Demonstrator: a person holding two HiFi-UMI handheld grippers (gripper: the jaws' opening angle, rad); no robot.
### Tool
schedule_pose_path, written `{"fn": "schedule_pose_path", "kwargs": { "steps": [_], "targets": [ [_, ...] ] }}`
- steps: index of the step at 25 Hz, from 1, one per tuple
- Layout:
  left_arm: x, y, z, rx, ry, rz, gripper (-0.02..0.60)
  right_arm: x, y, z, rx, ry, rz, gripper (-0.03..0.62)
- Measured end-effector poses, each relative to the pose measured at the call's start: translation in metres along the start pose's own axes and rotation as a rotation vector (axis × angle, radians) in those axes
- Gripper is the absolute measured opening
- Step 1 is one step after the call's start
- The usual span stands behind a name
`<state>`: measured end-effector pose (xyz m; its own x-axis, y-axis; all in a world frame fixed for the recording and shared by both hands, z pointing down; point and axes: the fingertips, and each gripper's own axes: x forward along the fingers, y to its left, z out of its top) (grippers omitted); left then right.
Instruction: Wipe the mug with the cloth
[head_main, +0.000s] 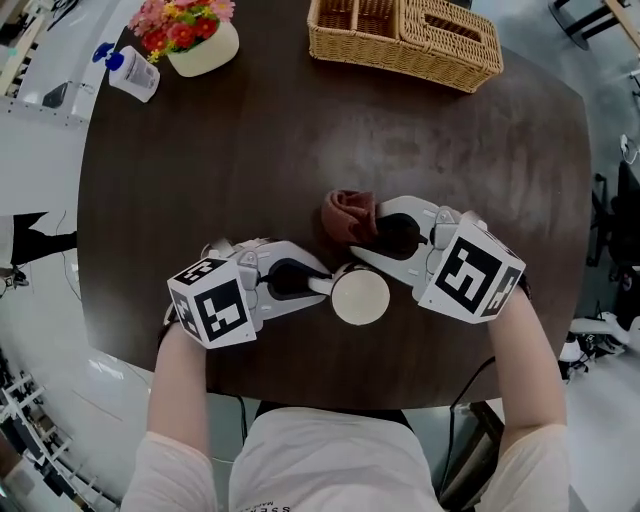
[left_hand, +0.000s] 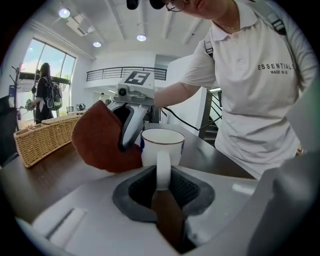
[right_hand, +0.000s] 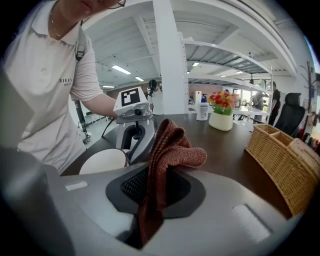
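Note:
A white mug (head_main: 360, 296) stands upright on the dark table (head_main: 180, 200) near its front edge. My left gripper (head_main: 322, 284) is shut on the mug's handle (left_hand: 163, 169); the mug (left_hand: 162, 145) shows right ahead in the left gripper view. My right gripper (head_main: 362, 236) is shut on a reddish-brown cloth (head_main: 349, 215), which bunches up beyond its jaws. In the left gripper view the cloth (left_hand: 102, 138) lies against the mug's left side. The right gripper view shows the cloth (right_hand: 167, 156) pinched between the jaws and the mug (right_hand: 104, 161) low at the left.
A wicker basket (head_main: 404, 38) stands at the table's far edge. A white pot of flowers (head_main: 190, 32) and a small bottle (head_main: 130, 72) are at the far left. The table's front edge runs close under both hands.

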<state>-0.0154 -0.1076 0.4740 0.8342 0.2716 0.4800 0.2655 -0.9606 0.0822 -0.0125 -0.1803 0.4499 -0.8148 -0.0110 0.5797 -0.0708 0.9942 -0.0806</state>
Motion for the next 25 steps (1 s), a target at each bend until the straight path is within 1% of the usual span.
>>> {"fn": "schedule_pose_path", "kwargs": {
  "steps": [4, 8, 10, 12, 16, 21, 25],
  "targets": [
    [-0.001, 0.001, 0.0, -0.013, -0.008, 0.004, 0.078, 0.011, 0.008, 0.013, 0.049, -0.036, 0.103, 0.08],
    [-0.001, 0.001, 0.001, -0.019, -0.008, 0.014, 0.078, 0.01, 0.012, 0.022, 0.172, -0.115, 0.195, 0.08],
    [-0.001, 0.001, 0.0, -0.022, -0.008, 0.018, 0.079, 0.007, 0.011, 0.018, 0.206, -0.127, 0.226, 0.08],
    [-0.002, 0.002, -0.001, -0.023, -0.009, 0.023, 0.08, 0.002, 0.01, 0.009, 0.215, -0.111, 0.225, 0.08],
    [-0.003, 0.001, -0.001, -0.031, -0.018, 0.039, 0.079, -0.012, 0.015, -0.011, 0.214, -0.056, 0.192, 0.08],
    [-0.004, 0.0, -0.003, -0.059, -0.031, 0.079, 0.079, -0.024, 0.025, -0.024, 0.211, -0.021, 0.13, 0.08],
    [-0.003, 0.0, -0.003, -0.074, -0.031, 0.111, 0.078, -0.032, 0.038, -0.035, 0.141, 0.035, 0.095, 0.08]
  ]
}}
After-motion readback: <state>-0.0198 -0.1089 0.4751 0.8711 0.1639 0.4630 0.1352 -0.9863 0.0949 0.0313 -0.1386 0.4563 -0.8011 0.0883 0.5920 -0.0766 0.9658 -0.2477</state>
